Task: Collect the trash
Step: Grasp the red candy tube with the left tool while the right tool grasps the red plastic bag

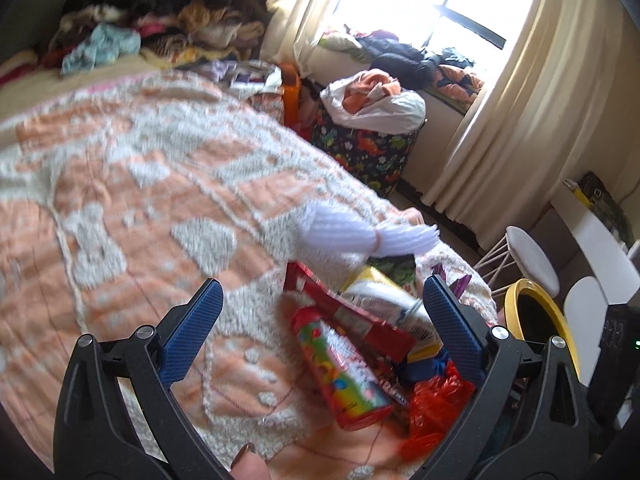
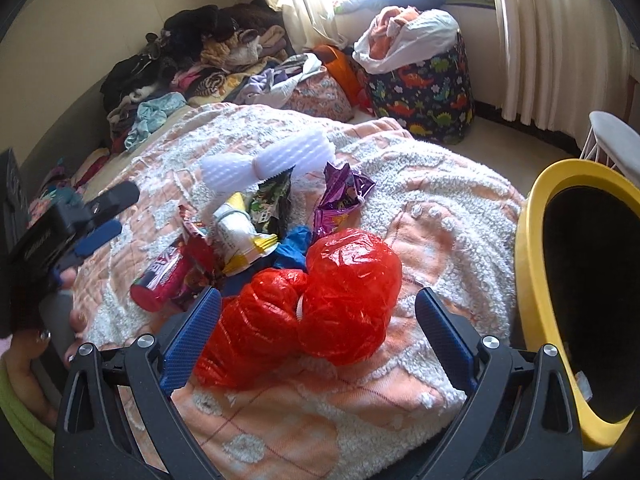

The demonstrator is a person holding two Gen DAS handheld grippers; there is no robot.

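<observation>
Hovering wide open, the right gripper [image 2: 318,312] straddles a red plastic bag [image 2: 320,300]; the left gripper [image 1: 322,304] gapes empty over bed litter.

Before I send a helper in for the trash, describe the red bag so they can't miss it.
On the bed, the trash lies in a heap near the corner beside the yellow bin. The red bag is at the heap's front edge, nearest the right gripper: shiny, crinkled plastic pinched into two bulges, the only see-through red piece there.
</observation>
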